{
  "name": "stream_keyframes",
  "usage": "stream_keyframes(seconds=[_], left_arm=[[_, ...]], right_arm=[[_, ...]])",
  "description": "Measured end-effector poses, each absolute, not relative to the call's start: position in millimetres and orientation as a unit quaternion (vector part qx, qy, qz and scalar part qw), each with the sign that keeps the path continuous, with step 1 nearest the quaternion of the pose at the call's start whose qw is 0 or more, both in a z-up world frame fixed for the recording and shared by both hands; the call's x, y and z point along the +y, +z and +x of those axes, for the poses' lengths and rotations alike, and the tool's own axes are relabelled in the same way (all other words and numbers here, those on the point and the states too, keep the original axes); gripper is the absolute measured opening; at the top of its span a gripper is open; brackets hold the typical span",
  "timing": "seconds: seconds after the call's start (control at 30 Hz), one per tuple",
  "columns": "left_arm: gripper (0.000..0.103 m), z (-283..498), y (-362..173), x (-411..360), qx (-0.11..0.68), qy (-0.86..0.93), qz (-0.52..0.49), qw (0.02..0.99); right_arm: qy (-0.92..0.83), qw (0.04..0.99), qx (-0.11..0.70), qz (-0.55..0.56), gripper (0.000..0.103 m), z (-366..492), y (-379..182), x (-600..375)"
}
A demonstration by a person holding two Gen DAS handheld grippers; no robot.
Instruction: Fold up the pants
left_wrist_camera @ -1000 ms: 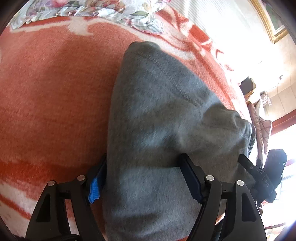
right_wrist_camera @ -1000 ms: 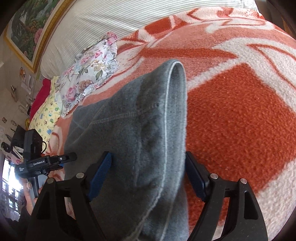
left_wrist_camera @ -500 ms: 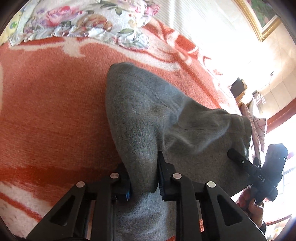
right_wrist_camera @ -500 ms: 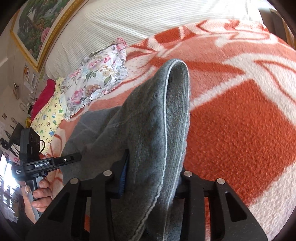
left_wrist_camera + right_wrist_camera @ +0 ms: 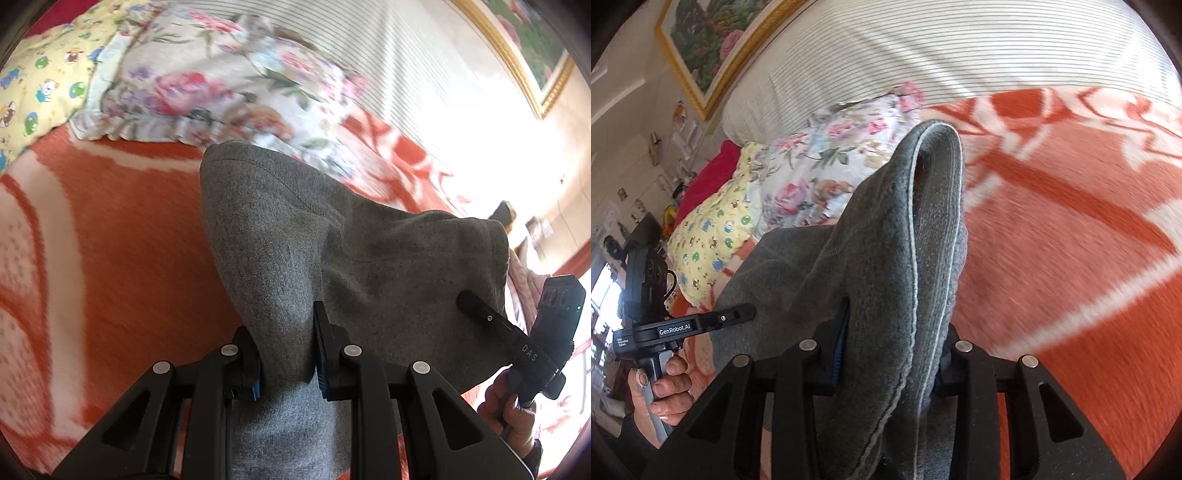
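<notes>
Grey fleece pants (image 5: 332, 236), 1 thick soft bundle, hang raised above the orange-and-white woven blanket (image 5: 122, 240). Left gripper (image 5: 286, 349) and right gripper (image 5: 892, 343), 2 in all, are each clamped on a bunched fold. At far left lie 2 pillows: floral pillow (image 5: 207, 85), yellow cartoon-print pillow (image 5: 40, 81).

my left gripper (image 5: 286, 350) pinched full of grey pants (image 5: 295, 236), open orange blanket (image 5: 122, 236) to its left, floral pillow (image 5: 207, 85) blocking ahead, my right gripper (image 5: 890, 354) crowding the right
</notes>
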State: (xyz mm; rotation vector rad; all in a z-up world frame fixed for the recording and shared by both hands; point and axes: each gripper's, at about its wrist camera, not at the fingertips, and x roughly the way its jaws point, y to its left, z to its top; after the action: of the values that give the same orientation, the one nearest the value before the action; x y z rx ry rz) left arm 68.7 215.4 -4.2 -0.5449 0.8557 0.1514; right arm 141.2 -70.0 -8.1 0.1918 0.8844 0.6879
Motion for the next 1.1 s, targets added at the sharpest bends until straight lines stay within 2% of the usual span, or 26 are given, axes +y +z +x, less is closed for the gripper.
stream_keyframes(seconds=[0.37, 0.43, 0.57, 0.67, 0.77, 0.87, 0.93, 1.1], left_arm=[[0.022, 98.2, -8.9, 267.9, 0.404, 0.117, -0.244, 0.874], [0.023, 98.0, -17.9, 271.3, 0.41, 0.12, -0.247, 0.87], [0.036, 86.9, -31.1, 276.2, 0.414, 0.12, -0.254, 0.866], [0.05, 74.0, -37.3, 278.8, 0.414, 0.126, -0.256, 0.864], [0.052, 67.2, -45.4, 284.5, 0.414, 0.117, -0.267, 0.862], [0.06, 68.2, -53.2, 290.9, 0.418, 0.12, -0.282, 0.855], [0.06, 66.2, -54.1, 291.8, 0.418, 0.119, -0.288, 0.853], [0.059, 53.6, -36.9, 280.5, 0.416, 0.144, -0.253, 0.861]], right_arm=[[0.347, 0.828, 0.433, 0.081, 0.037, 201.6, -26.7, -15.3], [0.333, 0.826, 0.45, 0.068, 0.04, 207.6, -37.0, -11.8], [0.318, 0.817, 0.477, 0.067, 0.049, 209.0, -54.0, -20.2], [0.307, 0.824, 0.474, 0.052, 0.054, 202.5, -56.4, -29.3], [0.3, 0.832, 0.466, 0.035, 0.058, 202.2, -58.0, -34.6], [0.294, 0.836, 0.463, 0.015, 0.062, 205.6, -62.6, -32.7], [0.29, 0.837, 0.464, 0.008, 0.066, 207.5, -65.4, -32.0], [0.279, 0.845, 0.456, 0.0, 0.066, 197.0, -48.4, -35.5]])
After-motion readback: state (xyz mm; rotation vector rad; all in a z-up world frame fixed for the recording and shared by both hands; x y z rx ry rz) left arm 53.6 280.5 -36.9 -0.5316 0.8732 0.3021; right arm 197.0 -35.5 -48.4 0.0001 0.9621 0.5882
